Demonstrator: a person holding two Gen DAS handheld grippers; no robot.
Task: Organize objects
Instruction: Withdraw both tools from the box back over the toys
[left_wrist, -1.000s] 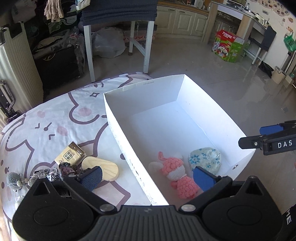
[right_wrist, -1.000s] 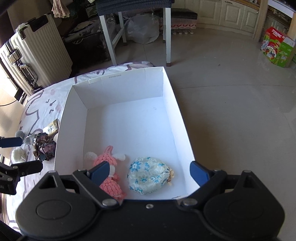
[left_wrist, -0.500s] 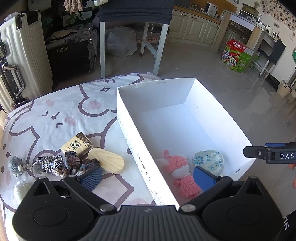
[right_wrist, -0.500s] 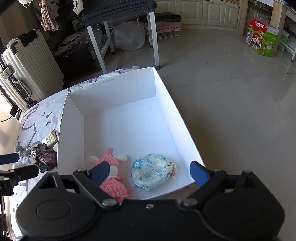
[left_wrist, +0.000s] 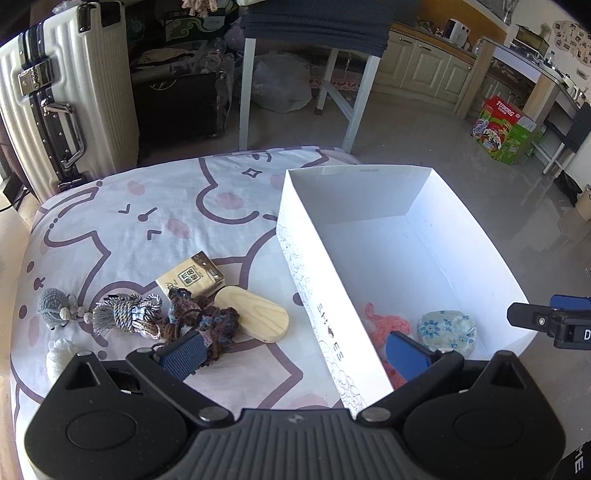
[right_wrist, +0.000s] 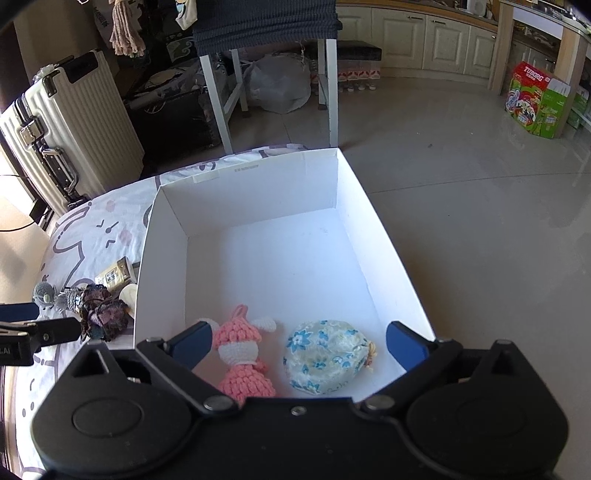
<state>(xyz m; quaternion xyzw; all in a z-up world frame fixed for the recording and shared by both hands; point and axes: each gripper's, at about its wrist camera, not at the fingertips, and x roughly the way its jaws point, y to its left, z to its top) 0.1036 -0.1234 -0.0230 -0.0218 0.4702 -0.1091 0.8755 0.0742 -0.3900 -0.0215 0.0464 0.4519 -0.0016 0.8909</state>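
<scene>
A white box (left_wrist: 317, 295) (right_wrist: 162, 236) sits on a patterned cloth (left_wrist: 147, 221). Inside lie a pink crochet doll (right_wrist: 242, 350) (left_wrist: 388, 326) and a blue floral pouch (right_wrist: 327, 356) (left_wrist: 447, 328). Left of the box lie a wooden oval (left_wrist: 253, 314), a yellow packet (left_wrist: 190, 277), a dark crochet piece (left_wrist: 203, 321) (right_wrist: 101, 312), a grey tassel (left_wrist: 125, 314), a grey ball (left_wrist: 53, 308) and a white ball (left_wrist: 59, 356). My left gripper (left_wrist: 295, 352) is open, over the box's left wall. My right gripper (right_wrist: 299, 343) is open above the box's near end.
A cream suitcase (left_wrist: 66, 96) (right_wrist: 70, 129) stands beyond the cloth at the left. A white-legged chair (left_wrist: 306, 74) (right_wrist: 273, 74) and a white bag (right_wrist: 277, 86) stand behind. A colourful carton (left_wrist: 502, 129) (right_wrist: 535, 99) stands on the tiled floor at the right.
My left gripper has shifted left and back, so more of the cloth and its loose objects show. My right gripper has pulled back slightly. Both stay open.
</scene>
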